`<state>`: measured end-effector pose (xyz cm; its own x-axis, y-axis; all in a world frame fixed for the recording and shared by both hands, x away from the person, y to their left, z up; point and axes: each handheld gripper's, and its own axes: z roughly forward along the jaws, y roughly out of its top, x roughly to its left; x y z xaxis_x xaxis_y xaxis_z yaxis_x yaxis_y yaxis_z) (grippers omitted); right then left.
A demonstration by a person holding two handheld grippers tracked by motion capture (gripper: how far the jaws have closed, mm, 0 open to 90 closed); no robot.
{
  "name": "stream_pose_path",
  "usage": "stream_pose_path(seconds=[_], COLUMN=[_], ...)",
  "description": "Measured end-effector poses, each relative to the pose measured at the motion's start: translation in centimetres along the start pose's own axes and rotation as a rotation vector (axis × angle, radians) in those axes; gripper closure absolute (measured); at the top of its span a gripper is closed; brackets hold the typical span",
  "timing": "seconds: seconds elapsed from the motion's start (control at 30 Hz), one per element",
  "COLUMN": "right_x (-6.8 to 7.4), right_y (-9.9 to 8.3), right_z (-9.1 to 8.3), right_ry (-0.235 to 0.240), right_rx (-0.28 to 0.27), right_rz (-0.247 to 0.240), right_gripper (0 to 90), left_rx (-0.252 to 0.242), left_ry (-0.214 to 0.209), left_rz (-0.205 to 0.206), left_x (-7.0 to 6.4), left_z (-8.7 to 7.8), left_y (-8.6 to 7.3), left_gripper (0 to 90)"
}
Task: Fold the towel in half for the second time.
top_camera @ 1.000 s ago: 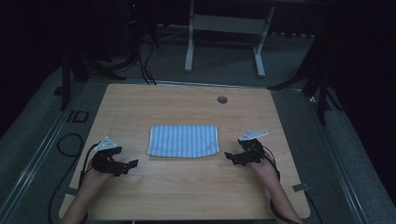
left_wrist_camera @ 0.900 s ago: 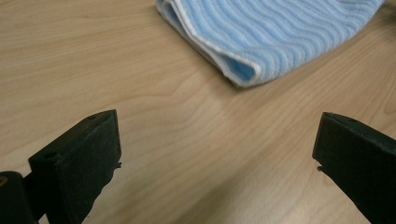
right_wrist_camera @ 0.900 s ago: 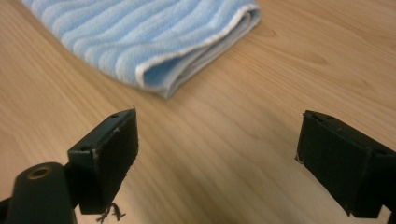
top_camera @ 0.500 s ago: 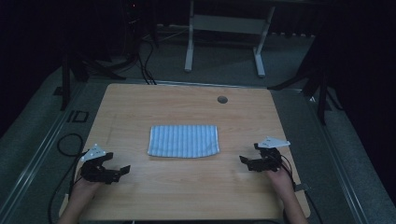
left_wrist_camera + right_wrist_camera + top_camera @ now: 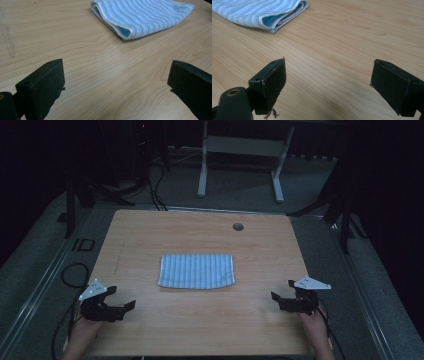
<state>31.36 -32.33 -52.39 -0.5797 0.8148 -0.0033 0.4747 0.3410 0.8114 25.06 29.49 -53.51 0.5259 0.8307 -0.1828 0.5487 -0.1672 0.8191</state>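
A folded blue-and-white striped cloth (image 5: 197, 270) lies flat in the middle of the wooden table (image 5: 200, 330). My left gripper (image 5: 126, 298) rests near the table's front left corner, open and empty, well apart from the cloth. My right gripper (image 5: 276, 299) is near the front right edge, also open and empty. In the left gripper view the cloth (image 5: 142, 16) lies ahead beyond the wide-spread jaws of that gripper (image 5: 116, 83). The right gripper view has the cloth (image 5: 259, 12) at upper left, with this gripper (image 5: 328, 86) holding nothing but bare wood between its jaws.
A round cable hole (image 5: 238, 226) sits near the table's far edge. Cables (image 5: 75, 275) lie on the floor at the left. A white frame stand (image 5: 240, 150) is on the floor behind the table.
Both grippers have drawn away from the cloth's two ends, outward and toward the table's front corners. The cloth stays folded in place.
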Motion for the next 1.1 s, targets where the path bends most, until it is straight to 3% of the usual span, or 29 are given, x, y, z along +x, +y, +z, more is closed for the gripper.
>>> stream_pose_path(seconds=[0.27,0.6,0.77,0.97,1.1], right_x=[-0.1,-1.0,-1.4,-1.5,-1.3], right_y=[-1.2,-1.4,-1.7,-1.8,-1.9], right_z=[-1.3,-1.5,-1.6,-1.5,-1.4], right_ry=[-0.058,-0.172,-0.192,-0.207,-0.22], right_rx=[-0.018,-0.076,-0.079,-0.07,-0.062], right_rz=[0.025,0.073,0.093,0.089,0.077], right_gripper=[12.7,12.7,12.8,12.8,12.9], left_rx=[-0.021,-0.063,-0.066,-0.086,-0.073], left_ry=[0.011,0.086,0.14,0.142,0.137], left_rz=[-0.018,-0.033,-0.023,-0.046,-0.043], left_x=[0.0,0.1,-0.1,0.2,0.1], left_z=[-0.7,-0.8,-0.7,-0.9,-0.8], left_y=[-0.6,-1.1,-1.2,-1.3,-1.4], left_gripper=[1.1,1.1,1.1,1.1,1.1])
